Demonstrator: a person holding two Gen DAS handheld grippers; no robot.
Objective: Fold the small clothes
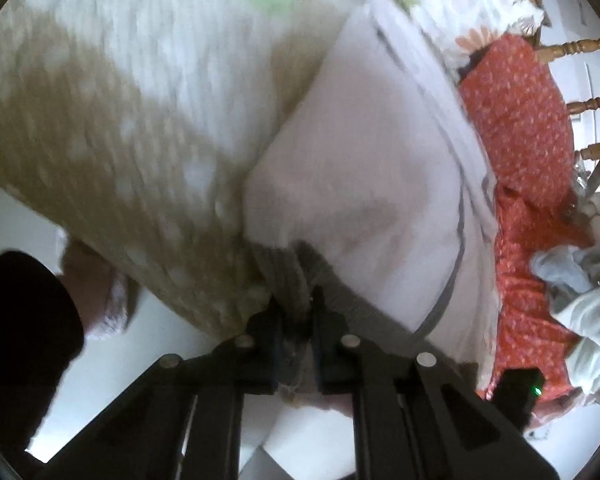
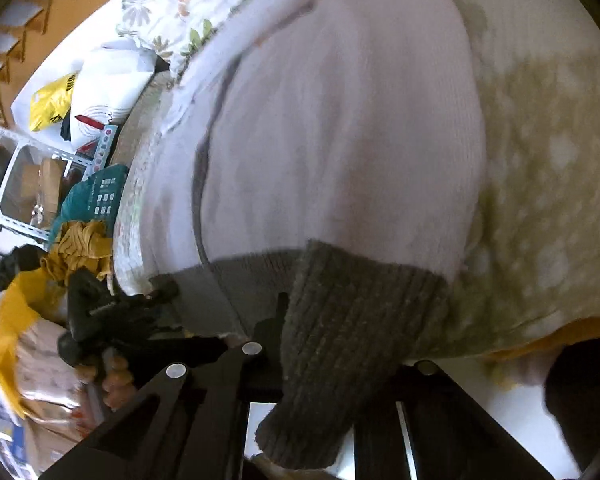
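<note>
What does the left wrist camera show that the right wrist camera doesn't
Left wrist only: an orange patterned cloth, wooden chair spindles and pale blue-grey clothes.
Right wrist only: a yellow bag, a white metal shelf and mustard fabric.
Both: the lilac knit garment with grey ribbed cuffs, each gripper shut on it, over a tan and white blanket.

Both hand-held tools are matte black: the left gripper (image 1: 296,312) has flat linkage bars pinned with round silver rivets and a small black box with a green light at its right, while the right gripper (image 2: 324,336) carries the same angular black bars and silver rivets.
</note>
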